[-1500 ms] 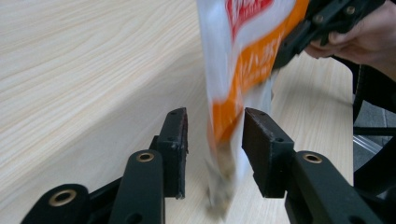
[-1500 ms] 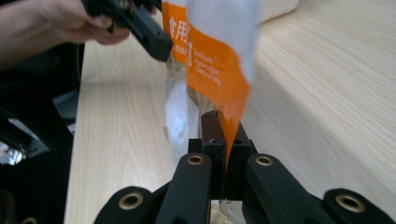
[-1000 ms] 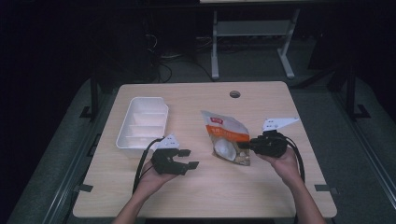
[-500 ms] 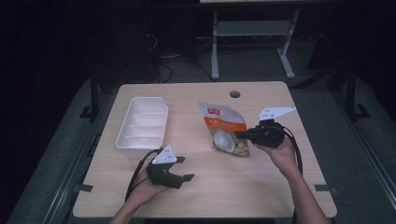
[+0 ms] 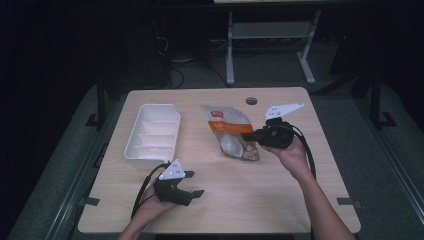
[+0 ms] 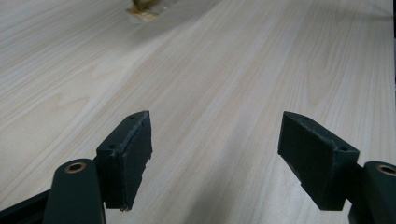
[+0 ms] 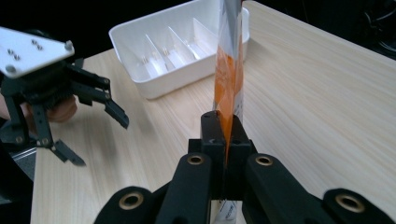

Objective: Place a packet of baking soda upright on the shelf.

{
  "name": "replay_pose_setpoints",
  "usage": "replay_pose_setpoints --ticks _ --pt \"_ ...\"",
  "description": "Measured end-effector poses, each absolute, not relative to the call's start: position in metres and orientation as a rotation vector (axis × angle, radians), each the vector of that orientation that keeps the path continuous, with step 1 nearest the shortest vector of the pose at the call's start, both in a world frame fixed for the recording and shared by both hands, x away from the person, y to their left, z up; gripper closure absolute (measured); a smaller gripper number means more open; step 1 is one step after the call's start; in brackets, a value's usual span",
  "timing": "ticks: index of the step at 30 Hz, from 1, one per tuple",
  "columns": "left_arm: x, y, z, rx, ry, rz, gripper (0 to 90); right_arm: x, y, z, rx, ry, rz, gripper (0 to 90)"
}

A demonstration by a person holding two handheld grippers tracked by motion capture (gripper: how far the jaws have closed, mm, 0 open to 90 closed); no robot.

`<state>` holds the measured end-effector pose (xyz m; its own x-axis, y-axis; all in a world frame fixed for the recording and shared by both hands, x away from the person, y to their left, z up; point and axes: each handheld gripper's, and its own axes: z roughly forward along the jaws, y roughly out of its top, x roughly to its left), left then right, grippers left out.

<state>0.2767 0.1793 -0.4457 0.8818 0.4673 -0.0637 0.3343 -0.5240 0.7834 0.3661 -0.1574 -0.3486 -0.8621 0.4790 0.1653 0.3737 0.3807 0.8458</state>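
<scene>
Pale wooden table (image 5: 280, 195): nearest, the left hand-held gripper (image 5: 192, 191) hovers spread and empty. Farther, the right hand-held gripper (image 7: 224, 135) pinches the orange-and-silver foil snack pouch (image 5: 231, 132) by its edge. Looks light, floppy, slippery; the sealed rim seems safest.

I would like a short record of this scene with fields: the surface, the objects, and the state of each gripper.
surface: light wooden table
object 1: white plastic tray with divided compartments, left part of the table
object 2: orange and clear snack pouch, middle of the table
left gripper: open, fingers wide apart over bare wood, holds nothing
right gripper: shut on the pouch edge
tray contents: nothing visible inside
</scene>
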Motion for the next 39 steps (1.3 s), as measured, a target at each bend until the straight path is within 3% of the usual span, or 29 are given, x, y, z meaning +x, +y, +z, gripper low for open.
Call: replay_pose_setpoints --ticks 22,39 --pt "0.276 0.182 -0.449 2.197 0.518 0.181 25.1 0.396 -0.078 -0.311 0.607 2.525 1.604 89.8" --pt "0.275 0.184 -0.449 2.188 0.503 0.147 25.2 0.408 -0.02 -0.301 0.503 2.542 1.667 89.8"
